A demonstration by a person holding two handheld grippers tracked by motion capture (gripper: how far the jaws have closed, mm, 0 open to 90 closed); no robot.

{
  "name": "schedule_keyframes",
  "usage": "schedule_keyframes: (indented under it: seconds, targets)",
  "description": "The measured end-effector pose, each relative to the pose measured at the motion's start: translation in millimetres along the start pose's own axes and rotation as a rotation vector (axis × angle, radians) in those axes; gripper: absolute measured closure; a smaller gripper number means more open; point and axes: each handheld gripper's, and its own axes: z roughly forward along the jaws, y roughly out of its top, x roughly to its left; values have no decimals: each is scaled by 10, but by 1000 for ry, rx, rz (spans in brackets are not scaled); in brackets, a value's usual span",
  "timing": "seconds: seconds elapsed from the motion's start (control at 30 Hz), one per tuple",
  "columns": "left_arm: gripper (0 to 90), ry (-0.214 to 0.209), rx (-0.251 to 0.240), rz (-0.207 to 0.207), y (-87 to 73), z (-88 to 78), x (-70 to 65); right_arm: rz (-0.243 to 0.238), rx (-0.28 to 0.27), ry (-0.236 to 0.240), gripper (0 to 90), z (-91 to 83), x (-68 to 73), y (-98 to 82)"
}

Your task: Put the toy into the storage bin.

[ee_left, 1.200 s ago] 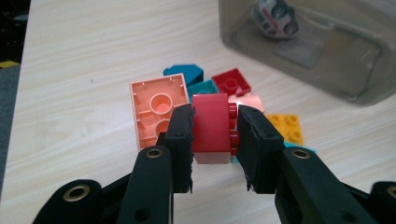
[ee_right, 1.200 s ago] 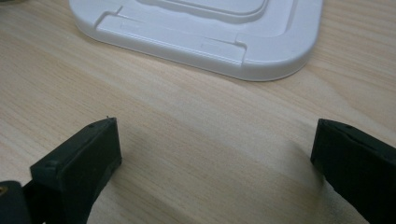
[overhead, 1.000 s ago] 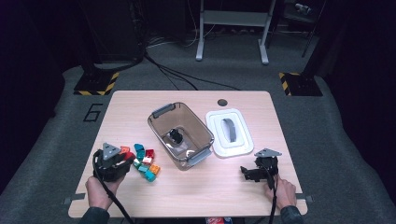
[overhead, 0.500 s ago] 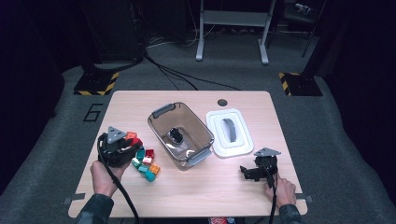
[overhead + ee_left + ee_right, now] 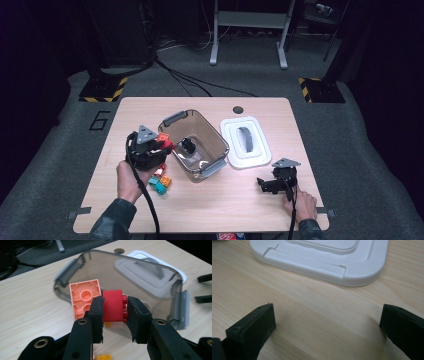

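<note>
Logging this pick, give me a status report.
Left gripper shut on red brick, beside the bin. Right gripper open, by white lid. Nothing in the way.

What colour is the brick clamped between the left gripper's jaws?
Red brick, with a salmon-orange brick beside it; clearest in the left gripper view.

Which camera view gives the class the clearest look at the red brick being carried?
The left gripper view: the red brick sits close up, clamped between the left gripper jaws, studs visible, beside an orange brick. The high view shows it as a small red spot near the clear box.
</note>
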Motion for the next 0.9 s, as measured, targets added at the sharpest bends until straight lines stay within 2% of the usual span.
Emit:
schedule_keyframes:
  seconds: [0.03, 0.07, 0.13, 0.23, 0.37, 0.6, 0.9]
  targets:
    - [669, -31, 5, 3, 11, 59, -76, 0, 0, 0, 0, 0, 0, 0]
    - [669, -31, 5, 3, 11, 59, -76, 0, 0, 0, 0, 0, 0, 0]
    - [668, -56, 24, 32, 5, 163, -209, 0, 3, 3, 0, -2, -1, 2]
    - [668, -83, 46, 65, -4, 265, -318, -1, 2, 2, 0, 0, 0, 2]
    - [668, -103, 60, 81, -31, 382, -415, -1, 2, 2, 0, 0, -1, 2]
    - [668, -124, 82, 104, -79, 457, -489, -1, 2, 2, 0, 0, -1, 2]
    - [668, -161, 102, 116, -115, 513, -503, -1, 2, 2, 0, 1, 0, 2]
